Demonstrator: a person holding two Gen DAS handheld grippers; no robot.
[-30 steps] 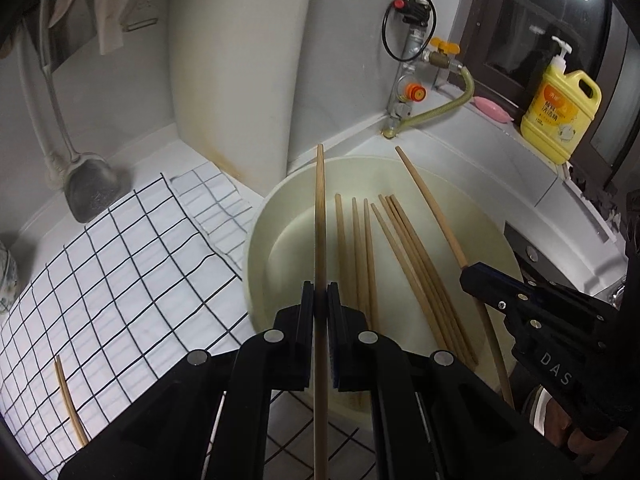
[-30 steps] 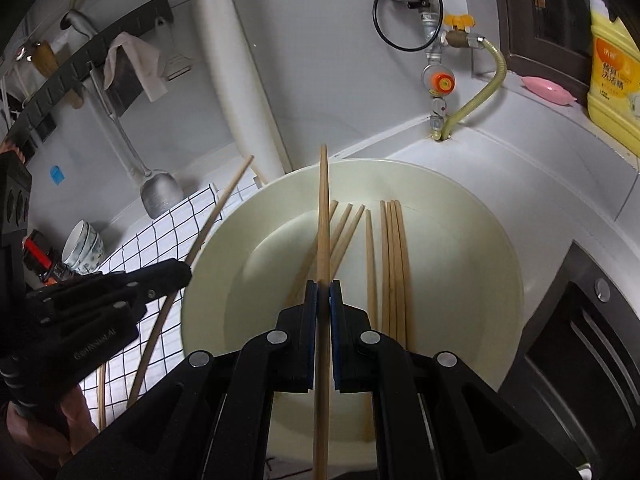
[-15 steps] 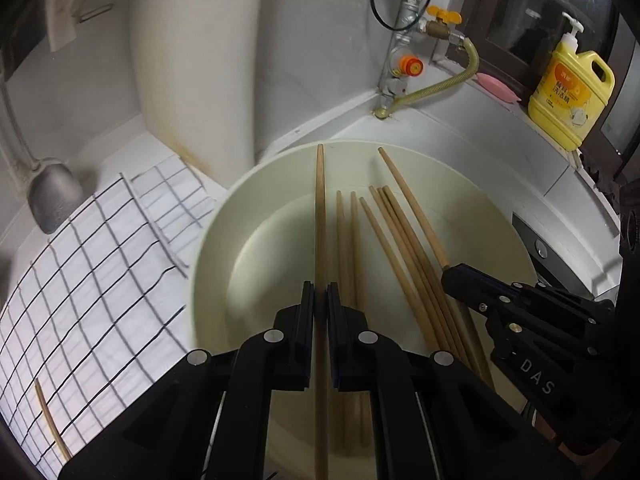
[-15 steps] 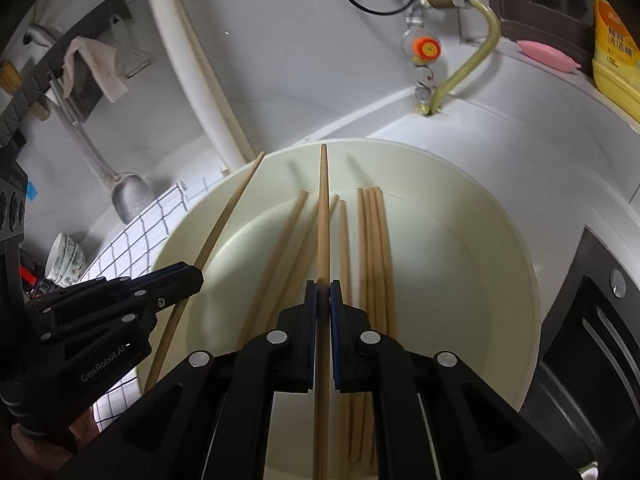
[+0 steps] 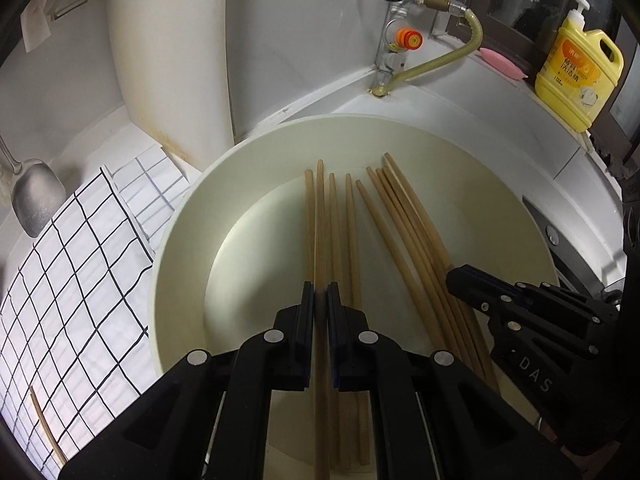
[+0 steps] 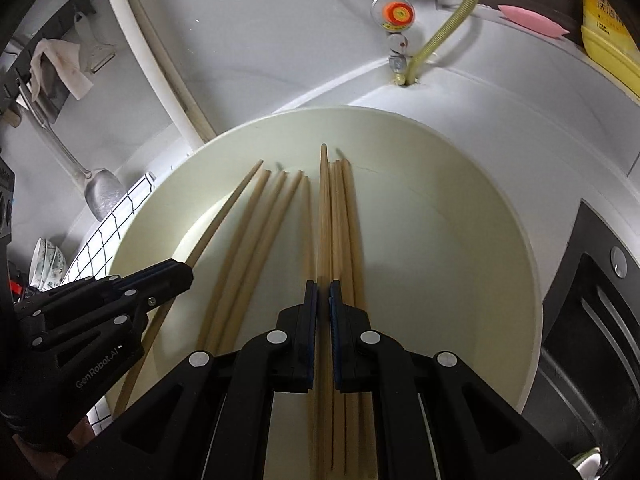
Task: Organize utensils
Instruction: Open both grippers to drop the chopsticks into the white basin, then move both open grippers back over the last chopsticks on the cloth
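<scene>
A wide cream bowl [image 5: 172,240] holds several wooden chopsticks [image 5: 350,232] lying side by side. My left gripper [image 5: 320,292] is shut on one chopstick [image 5: 320,220], which points ahead low over the left group in the bowl. My right gripper [image 6: 323,288] is shut on another chopstick [image 6: 323,200], whose tip lies over the right group [image 6: 346,216]. In the right wrist view the left gripper [image 6: 180,274] reaches in from the left with its chopstick [image 6: 228,212] slanting across the bowl. The right gripper [image 5: 460,276] shows at the right of the left wrist view.
A black-checked white cloth [image 5: 72,264] lies left of the bowl with a single chopstick [image 5: 44,428] on it. A metal scoop [image 5: 34,196] leans at the far left. Behind are a valve pipe [image 5: 404,36], a pink soap [image 5: 502,62] and a yellow bottle [image 5: 576,72]. A stove [image 6: 592,320] borders the right.
Both grippers have sunk and moved forward over the bowl, each still clamped on its chopstick. The held chopsticks' tips, earlier at the far rim, now lie down among the pile.
</scene>
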